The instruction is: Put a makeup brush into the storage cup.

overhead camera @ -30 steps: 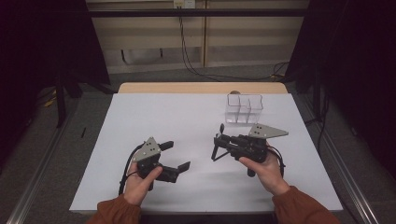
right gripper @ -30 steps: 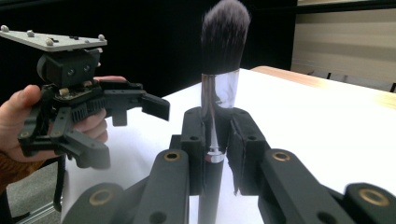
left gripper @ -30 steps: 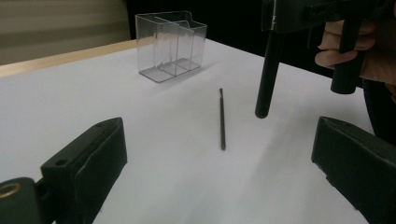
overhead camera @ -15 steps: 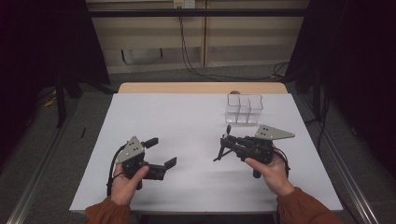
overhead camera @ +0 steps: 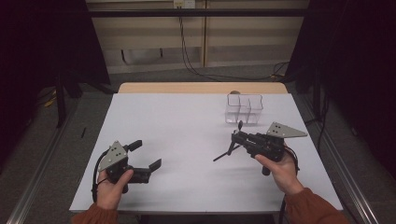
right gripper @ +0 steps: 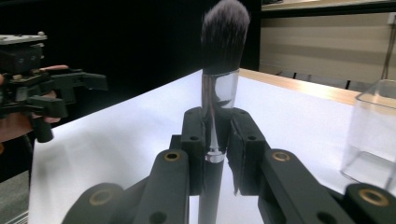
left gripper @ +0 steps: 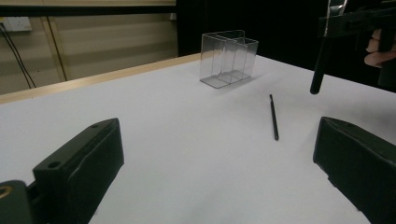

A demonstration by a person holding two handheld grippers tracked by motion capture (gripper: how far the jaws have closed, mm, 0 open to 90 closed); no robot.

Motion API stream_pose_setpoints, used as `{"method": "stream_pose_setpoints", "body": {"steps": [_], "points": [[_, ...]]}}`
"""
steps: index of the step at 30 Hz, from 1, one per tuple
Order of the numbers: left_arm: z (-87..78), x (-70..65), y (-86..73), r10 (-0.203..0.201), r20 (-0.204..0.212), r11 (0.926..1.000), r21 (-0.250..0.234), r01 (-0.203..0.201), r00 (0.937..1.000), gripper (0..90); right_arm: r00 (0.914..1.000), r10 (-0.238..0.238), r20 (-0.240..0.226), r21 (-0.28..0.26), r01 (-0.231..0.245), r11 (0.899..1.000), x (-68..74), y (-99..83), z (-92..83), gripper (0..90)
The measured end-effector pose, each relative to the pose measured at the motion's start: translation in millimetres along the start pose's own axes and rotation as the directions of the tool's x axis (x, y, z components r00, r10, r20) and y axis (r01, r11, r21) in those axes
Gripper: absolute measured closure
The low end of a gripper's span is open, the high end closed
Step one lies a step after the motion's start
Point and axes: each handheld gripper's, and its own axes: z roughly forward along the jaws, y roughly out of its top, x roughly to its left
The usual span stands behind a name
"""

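The right gripper point(right gripper: 217, 154) is pinching a brush point(right gripper: 219, 88), soft dark bristles on a shiny ferrule. The left gripper point(overhead camera: 148, 157) is gaping, jaws spread, near a clear ribbed box point(overhead camera: 243, 108).

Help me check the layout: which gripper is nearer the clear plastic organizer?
Right. The right gripper, shut on a makeup brush, is just in front of the clear organizer; the left gripper sits far across the table.

No text, label, brand, number or sign can be read anywhere in these views.
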Motion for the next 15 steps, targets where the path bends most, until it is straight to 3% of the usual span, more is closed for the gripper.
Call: {"method": "stream_pose_setpoints", "body": {"steps": [8,10,13,15], "points": [[-11.4,3.1,-6.6,-0.021,-0.028,0.9994,-0.028,0.020,0.9994,2.1,0.9992,0.010,0.039,-0.005,-0.009,1.000,-10.1,3.9,-8.5,78.2],[-13.4,3.2,-7.6,-0.057,-0.026,0.9972,-0.051,0.056,0.9980,2.4,0.9989,0.008,0.047,-0.009,-0.008,1.000,-12.1,5.9,-10.3,78.1],[-17.2,3.6,-9.3,-0.051,-0.057,0.9980,-0.041,0.049,0.9971,2.8,0.9979,-0.007,0.064,-0.008,0.007,1.000,-16.2,8.9,-13.0,78.2],[-18.4,3.7,-10.2,-0.057,-0.062,0.9976,-0.042,0.054,0.9965,2.8,0.9969,0.007,0.079,-0.017,-0.006,1.000,-22.0,10.4,-15.2,78.1]]}}
